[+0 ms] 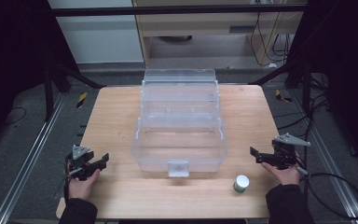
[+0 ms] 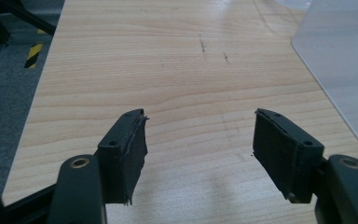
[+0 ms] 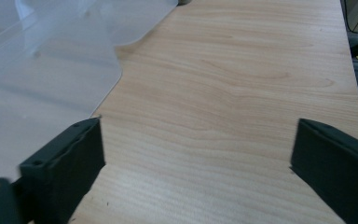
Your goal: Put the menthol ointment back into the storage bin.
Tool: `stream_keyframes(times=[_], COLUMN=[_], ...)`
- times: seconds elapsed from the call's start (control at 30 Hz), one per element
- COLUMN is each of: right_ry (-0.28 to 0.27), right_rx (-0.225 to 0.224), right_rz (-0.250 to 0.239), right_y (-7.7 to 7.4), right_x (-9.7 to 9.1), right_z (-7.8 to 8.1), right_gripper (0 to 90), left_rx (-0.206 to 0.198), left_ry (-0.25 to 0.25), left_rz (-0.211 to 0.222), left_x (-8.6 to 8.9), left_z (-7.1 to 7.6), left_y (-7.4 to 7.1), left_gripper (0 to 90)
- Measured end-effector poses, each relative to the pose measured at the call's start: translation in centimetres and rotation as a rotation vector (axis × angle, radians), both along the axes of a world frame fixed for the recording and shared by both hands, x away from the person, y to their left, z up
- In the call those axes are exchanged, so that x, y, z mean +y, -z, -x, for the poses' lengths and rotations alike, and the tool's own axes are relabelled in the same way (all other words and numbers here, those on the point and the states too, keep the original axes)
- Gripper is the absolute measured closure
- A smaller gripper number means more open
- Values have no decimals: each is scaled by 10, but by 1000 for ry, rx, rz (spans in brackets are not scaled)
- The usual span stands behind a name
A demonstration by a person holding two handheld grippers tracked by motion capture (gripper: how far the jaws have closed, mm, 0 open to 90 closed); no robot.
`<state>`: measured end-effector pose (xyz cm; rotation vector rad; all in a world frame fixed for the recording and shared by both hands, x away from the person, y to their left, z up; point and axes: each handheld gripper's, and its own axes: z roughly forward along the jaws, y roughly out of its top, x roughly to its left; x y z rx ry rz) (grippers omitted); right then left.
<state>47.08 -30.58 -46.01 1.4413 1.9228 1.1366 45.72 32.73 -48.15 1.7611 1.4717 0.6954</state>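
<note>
The left hand-held gripper [image 1: 99, 162] hovers over the wooden worktop [image 1: 116, 116] with jaws spread wide and empty. The right hand-held gripper [image 1: 256, 155] likewise gapes, holding nothing. Between them stands a clear plastic tiered organizer box [image 1: 179, 123], opened. A small white-capped jar [image 1: 241, 183] stands just left of the right hand [image 1: 283, 173].

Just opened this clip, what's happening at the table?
Nothing is being handled. A person holds the left tool and right tool open and empty, one either side of a clear plastic tiered organizer box standing open mid-table. A small white-capped jar stands untouched near the right hand.
</note>
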Motion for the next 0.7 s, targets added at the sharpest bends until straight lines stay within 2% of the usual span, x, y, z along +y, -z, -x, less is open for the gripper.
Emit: stream_keyframes(times=[0.1,0.2,0.4,0.57,0.7], right_ry=[-38,-58,-111,-142,-180], right_rx=[-9,-7,3,4,34], right_rz=[16,25,72,71,75], right_y=[-6,-10,-14,-18,-22], right_x=[2,3,5,9,15], right_z=[5,6,7,8,9], right_gripper=[123,144,172,199,215], left_rx=[-3,-1,4,13,17], left_ry=[5,7,12,20,24], left_rz=[3,5,0,-6,-14], left_x=[-2,-2,-3,-5,-5], left_z=[0,0,1,0,-1], left_y=[-1,-1,-1,0,1], left_gripper=[347,350,362,364,362])
